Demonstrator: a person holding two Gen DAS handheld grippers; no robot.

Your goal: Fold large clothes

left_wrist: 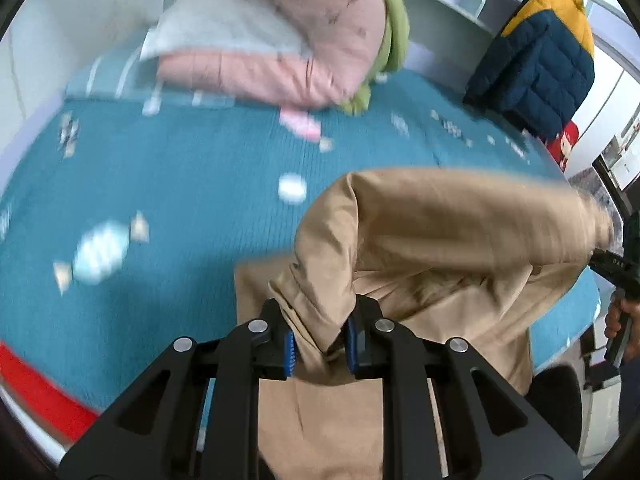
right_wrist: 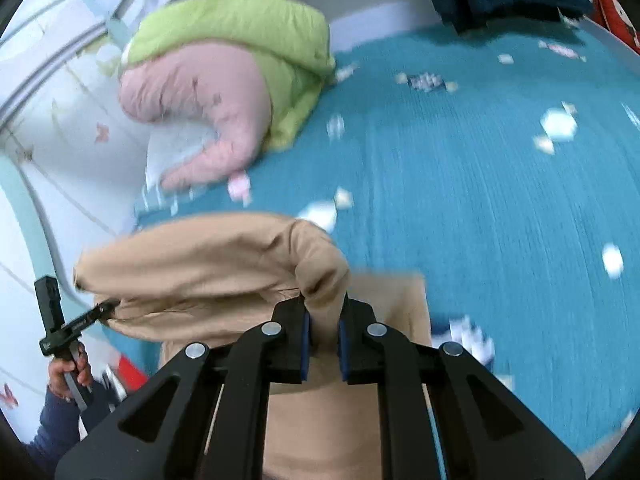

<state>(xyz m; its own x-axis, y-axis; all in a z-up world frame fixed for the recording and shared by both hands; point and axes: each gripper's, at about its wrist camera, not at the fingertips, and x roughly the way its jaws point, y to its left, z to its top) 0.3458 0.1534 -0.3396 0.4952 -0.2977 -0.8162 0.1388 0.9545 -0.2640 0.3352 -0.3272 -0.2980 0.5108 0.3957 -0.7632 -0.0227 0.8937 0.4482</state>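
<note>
Gripping tan garment (left_wrist: 440,216) edge: left hand-held gripper (left_wrist: 320,344), right hand-held gripper (right_wrist: 323,340), lifted over teal bedspread (left_wrist: 180,184).

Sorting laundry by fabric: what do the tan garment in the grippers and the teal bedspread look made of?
Tan garment: apparently a smooth, matte woven cotton-type cloth, draping in soft rounded folds. Teal bedspread: looks knitted or ribbed, with fine parallel lines across it and a matte finish, though motion blur leaves this uncertain.

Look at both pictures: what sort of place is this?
Most likely a bedroom. A teal bedspread covers a bed, puffy jackets are heaped at its far side, and a tan garment is being folded there.
</note>
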